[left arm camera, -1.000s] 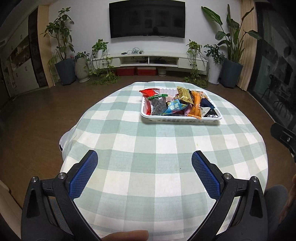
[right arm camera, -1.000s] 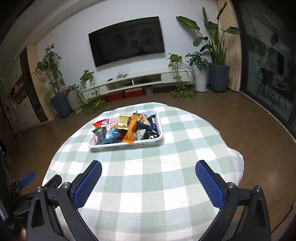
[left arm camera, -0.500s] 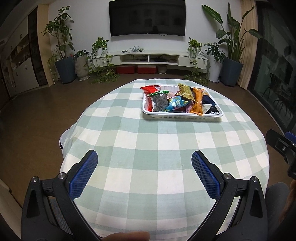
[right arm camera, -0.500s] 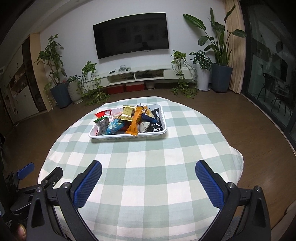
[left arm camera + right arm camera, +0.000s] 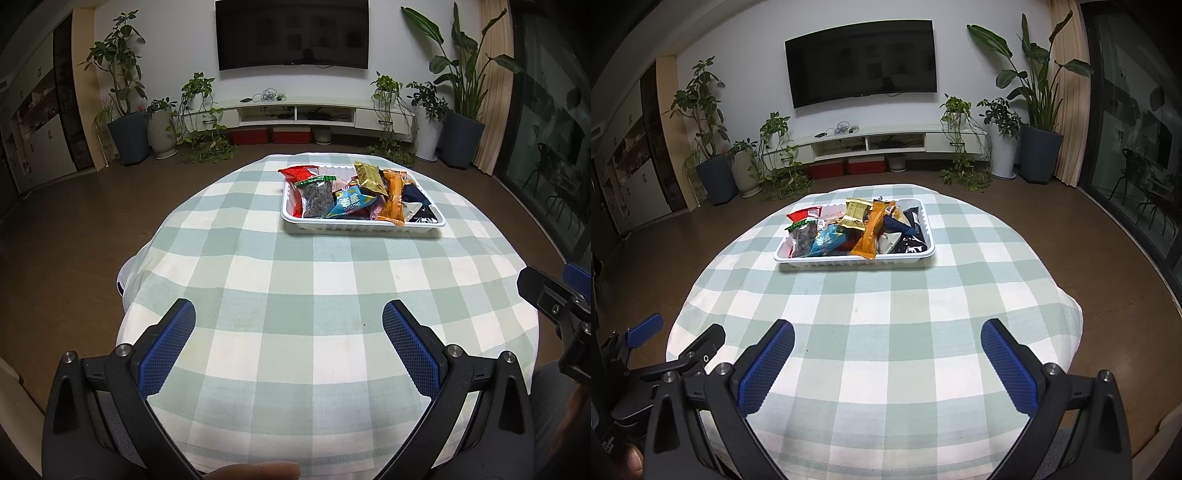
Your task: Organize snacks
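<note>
A white tray full of snack packets sits on the far side of the round table; it also shows in the right wrist view. Inside lie a red packet, a dark seed bag, a blue packet, a gold packet and an orange packet. My left gripper is open and empty over the near table edge. My right gripper is open and empty, also near the front edge, well short of the tray.
The table wears a green-and-white checked cloth. Behind it are a TV console, a wall TV and potted plants. The other gripper shows at the right edge of the left wrist view.
Both grippers have tilted up and drawn back slightly, so the tray sits higher and farther in each view. Both stay open and empty.
</note>
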